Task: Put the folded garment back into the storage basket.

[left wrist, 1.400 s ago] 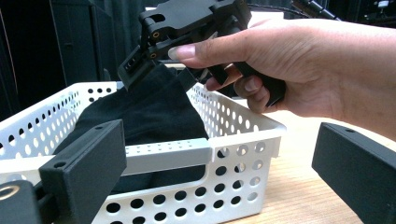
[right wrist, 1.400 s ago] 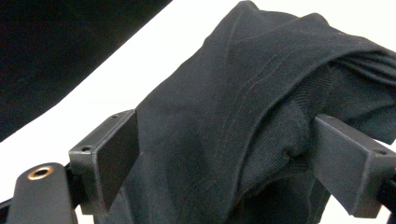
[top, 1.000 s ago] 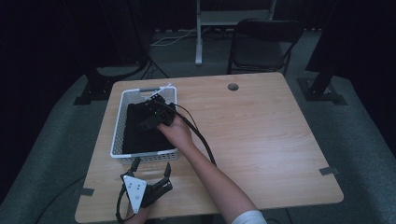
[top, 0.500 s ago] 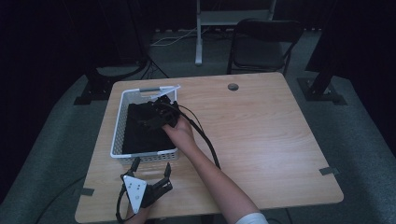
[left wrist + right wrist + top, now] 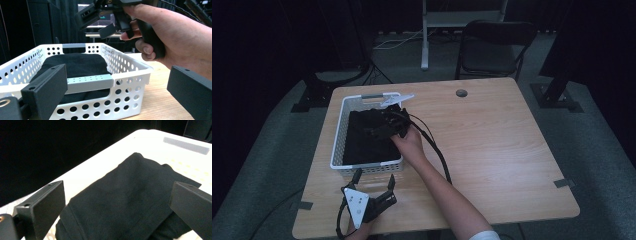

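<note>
Fingers of right gripper spread wide over black folded garment in white basket, gripping nothing yet.
Lower straight down & pinch one folded edge, not the whole stack (judgement). Right gripper view shows seam/fold detail; high view shows left gripper, also open, empty, on table just in front of basket.

High view overhead facing forward, gripper views close on white basket, seemingly from opposite ends
</note>
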`<act>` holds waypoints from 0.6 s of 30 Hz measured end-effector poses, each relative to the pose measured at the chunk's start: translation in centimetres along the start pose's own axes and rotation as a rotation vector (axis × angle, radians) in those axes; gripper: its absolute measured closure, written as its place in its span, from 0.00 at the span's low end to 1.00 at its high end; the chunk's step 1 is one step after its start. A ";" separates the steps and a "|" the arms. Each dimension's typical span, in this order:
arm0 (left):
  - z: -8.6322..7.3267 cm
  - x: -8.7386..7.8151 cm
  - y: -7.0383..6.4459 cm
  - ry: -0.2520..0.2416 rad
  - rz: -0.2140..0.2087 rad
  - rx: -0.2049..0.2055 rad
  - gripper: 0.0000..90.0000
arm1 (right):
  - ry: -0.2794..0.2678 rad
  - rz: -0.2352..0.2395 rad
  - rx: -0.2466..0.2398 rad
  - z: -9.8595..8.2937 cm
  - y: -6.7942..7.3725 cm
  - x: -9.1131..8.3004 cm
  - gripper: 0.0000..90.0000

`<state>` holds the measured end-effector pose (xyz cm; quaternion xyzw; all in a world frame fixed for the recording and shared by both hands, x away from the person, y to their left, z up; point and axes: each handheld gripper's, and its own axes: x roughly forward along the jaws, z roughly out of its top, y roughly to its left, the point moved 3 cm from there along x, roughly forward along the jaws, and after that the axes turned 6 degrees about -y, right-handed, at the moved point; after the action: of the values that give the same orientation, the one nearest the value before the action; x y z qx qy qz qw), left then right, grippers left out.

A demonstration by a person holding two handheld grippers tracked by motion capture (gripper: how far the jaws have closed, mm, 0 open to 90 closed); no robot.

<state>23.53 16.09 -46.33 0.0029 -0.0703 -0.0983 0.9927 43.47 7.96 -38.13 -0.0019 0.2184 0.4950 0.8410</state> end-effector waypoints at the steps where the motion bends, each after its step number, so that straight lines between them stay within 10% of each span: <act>1: 0.0 0.0 0.0 0.000 0.000 0.000 0.05 | -0.012 -0.002 -0.004 0.0 0.0 -0.1 0.01; 18: 0.0 0.0 0.0 0.001 0.000 0.001 0.05 | -0.051 0.002 -0.061 0.9 0.9 -2.7 0.02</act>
<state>23.53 16.10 -46.34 0.0032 -0.0701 -0.0983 0.9927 41.90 6.34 -36.11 -0.0146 0.1817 0.5024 0.8452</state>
